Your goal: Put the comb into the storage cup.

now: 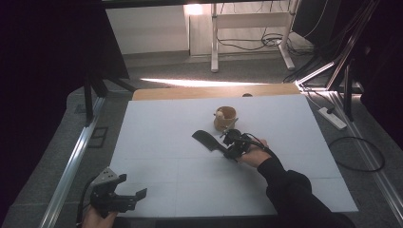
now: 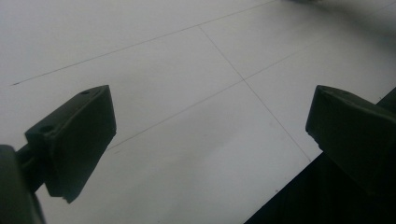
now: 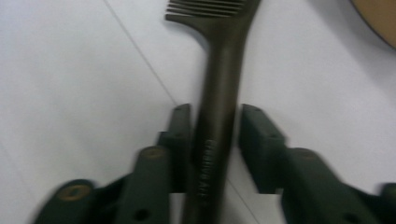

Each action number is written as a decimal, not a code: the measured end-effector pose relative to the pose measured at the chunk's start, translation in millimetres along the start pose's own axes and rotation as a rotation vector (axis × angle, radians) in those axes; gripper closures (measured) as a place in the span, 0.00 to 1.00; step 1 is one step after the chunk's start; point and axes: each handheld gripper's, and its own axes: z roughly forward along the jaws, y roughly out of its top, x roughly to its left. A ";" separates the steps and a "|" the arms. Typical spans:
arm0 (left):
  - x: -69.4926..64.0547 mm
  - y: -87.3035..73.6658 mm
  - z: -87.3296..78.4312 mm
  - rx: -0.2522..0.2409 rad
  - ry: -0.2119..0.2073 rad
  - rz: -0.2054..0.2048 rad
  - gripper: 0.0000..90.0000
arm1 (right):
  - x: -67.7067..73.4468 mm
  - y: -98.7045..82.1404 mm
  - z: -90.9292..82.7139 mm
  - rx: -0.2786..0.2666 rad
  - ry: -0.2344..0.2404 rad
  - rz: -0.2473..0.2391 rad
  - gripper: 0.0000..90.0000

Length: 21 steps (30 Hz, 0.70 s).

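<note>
A black comb (image 1: 207, 141) lies on the white table top (image 1: 157, 142) just left of centre, its toothed head pointing left and away. My right gripper (image 1: 225, 148) comes from the right and is shut on the comb's handle. In the right gripper view both pads (image 3: 180, 133) sit against the sides of the handle (image 3: 219, 93), with the teeth beyond the tips. My left gripper (image 1: 134, 186) rests at the table's near left corner, held by a hand, jaws wide open. Between its jaws in the left gripper view (image 2: 210, 116) is only bare table.
A round tan wooden holder (image 1: 224, 118) with a small item in it stands just behind the right gripper, close to the comb; its rim shows as a tan edge (image 3: 378, 18). A desk frame and cables (image 1: 252, 40) lie beyond the table. A power strip (image 1: 332, 118) lies on the floor at right.
</note>
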 end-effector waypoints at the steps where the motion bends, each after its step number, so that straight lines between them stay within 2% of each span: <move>1: 0.0 -0.1 0.0 -0.002 0.001 -0.001 0.03 | 0.4 0.3 0.0 0.001 0.000 0.004 0.80; 10: 0.8 0.1 -0.1 -0.002 -0.002 -0.008 0.03 | -1.1 -2.5 -0.4 -0.021 0.018 -0.014 0.81; 21: 2.1 0.1 -1.6 -0.013 -0.021 -0.010 0.01 | 0.8 -7.3 -1.2 -0.060 0.010 -0.040 0.81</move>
